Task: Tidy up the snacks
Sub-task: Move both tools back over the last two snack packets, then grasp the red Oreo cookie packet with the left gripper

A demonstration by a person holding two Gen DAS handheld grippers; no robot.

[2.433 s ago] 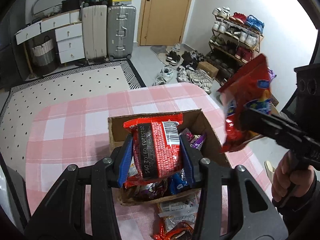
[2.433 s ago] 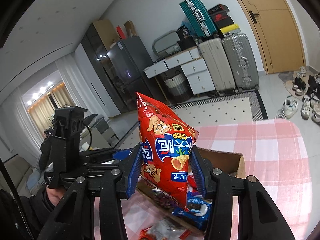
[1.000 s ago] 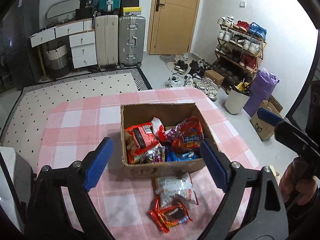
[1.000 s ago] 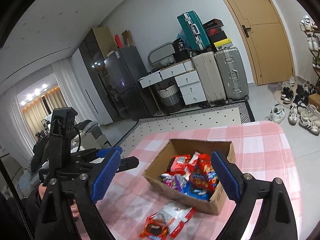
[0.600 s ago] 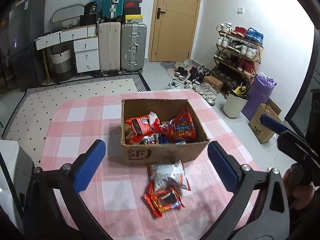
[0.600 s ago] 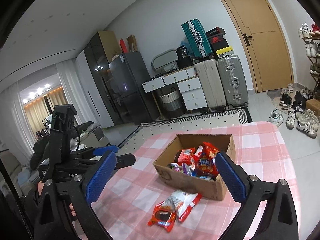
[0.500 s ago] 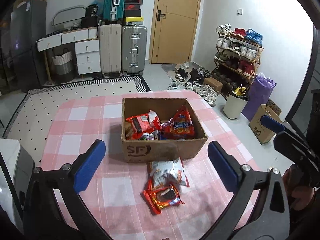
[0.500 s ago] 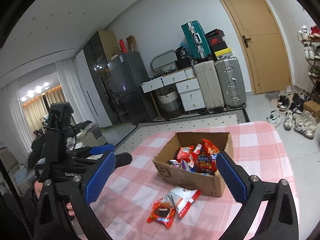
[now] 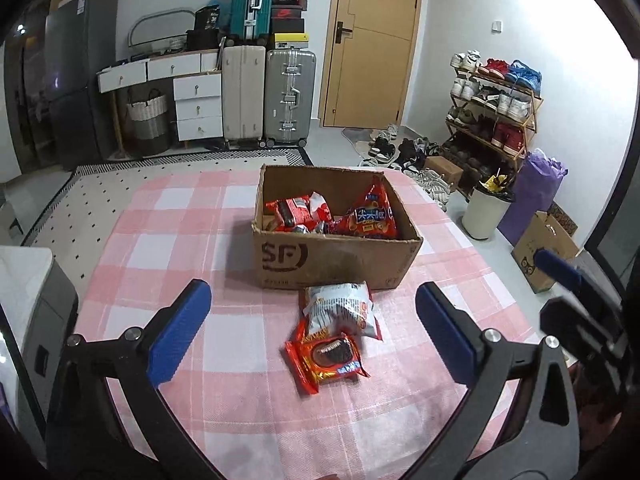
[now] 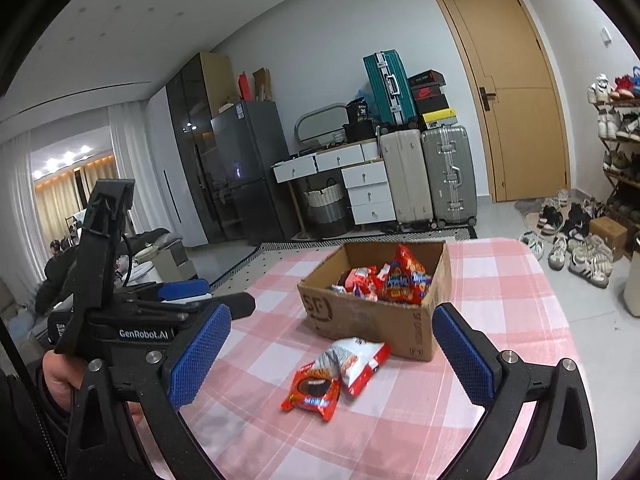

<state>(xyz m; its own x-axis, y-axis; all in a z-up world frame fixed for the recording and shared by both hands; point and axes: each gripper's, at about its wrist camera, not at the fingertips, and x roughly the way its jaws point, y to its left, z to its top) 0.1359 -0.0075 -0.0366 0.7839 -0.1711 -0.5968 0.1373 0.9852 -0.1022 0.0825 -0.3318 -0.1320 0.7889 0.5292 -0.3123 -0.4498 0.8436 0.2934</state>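
Note:
An open cardboard box (image 9: pixel 336 258) (image 10: pixel 372 320) stands on the pink checked tablecloth (image 9: pixel 180 248) and holds several snack packs, among them a red chips bag (image 9: pixel 374 216) (image 10: pixel 406 276). Two packs lie on the cloth in front of the box: a white and red bag (image 9: pixel 340 310) (image 10: pixel 356 362) and a red cookie pack (image 9: pixel 326 356) (image 10: pixel 314 392). My left gripper (image 9: pixel 314 334) is open and empty, above and short of the two packs. My right gripper (image 10: pixel 330 354) is open and empty, held back to the right of them.
The table ends at the right, with a white bin (image 9: pixel 486 214), a purple bag (image 9: pixel 532 196) and a shoe rack (image 9: pixel 494 108) beyond. Suitcases (image 9: pixel 268 98), drawers and a door (image 9: pixel 372 44) stand at the far wall. A grey appliance (image 9: pixel 28 304) sits at the left.
Both grippers have let go of their snack bags, which now lie in the box, opened wide and pulled back and up from it. The two packs on the cloth have come into view.

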